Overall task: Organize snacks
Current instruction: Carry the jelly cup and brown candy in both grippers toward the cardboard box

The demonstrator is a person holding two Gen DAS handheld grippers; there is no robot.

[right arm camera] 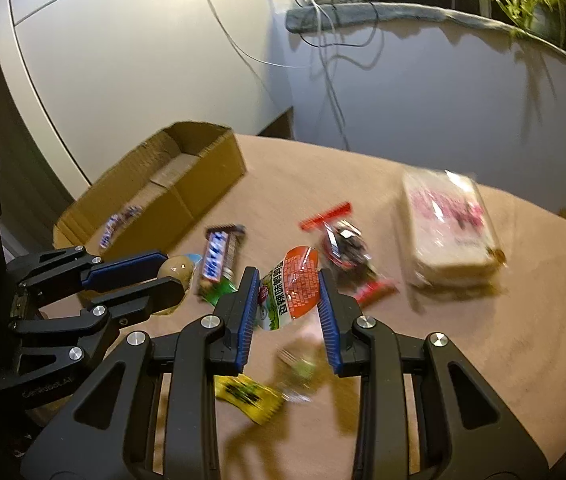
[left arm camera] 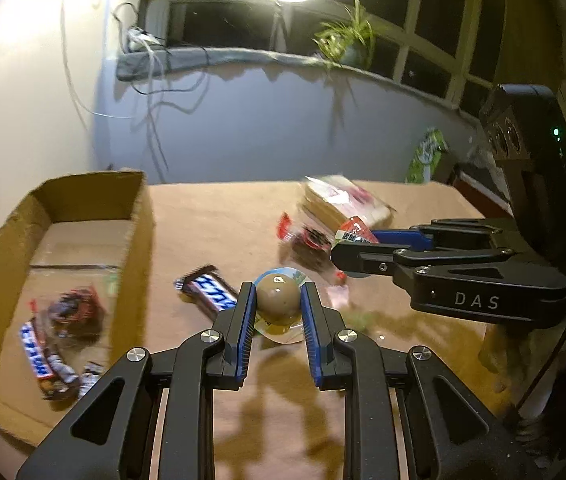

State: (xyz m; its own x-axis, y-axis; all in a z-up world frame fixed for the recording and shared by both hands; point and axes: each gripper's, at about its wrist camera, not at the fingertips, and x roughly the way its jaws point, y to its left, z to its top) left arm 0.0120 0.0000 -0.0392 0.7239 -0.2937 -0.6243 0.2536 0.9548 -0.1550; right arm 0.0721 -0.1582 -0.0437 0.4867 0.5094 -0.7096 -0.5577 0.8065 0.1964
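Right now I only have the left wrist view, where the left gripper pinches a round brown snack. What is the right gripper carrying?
Observer: The right gripper is shut on an orange and green packet with printed characters.
Operator: Anything lying under it that I can't see?
Observer: A yellow wrapper lies on the table, below its fingers.
Operator: And the wrapped bread at the far side?
Observer: The bread pack has pink print on top and lies flat, apart from the other snacks.
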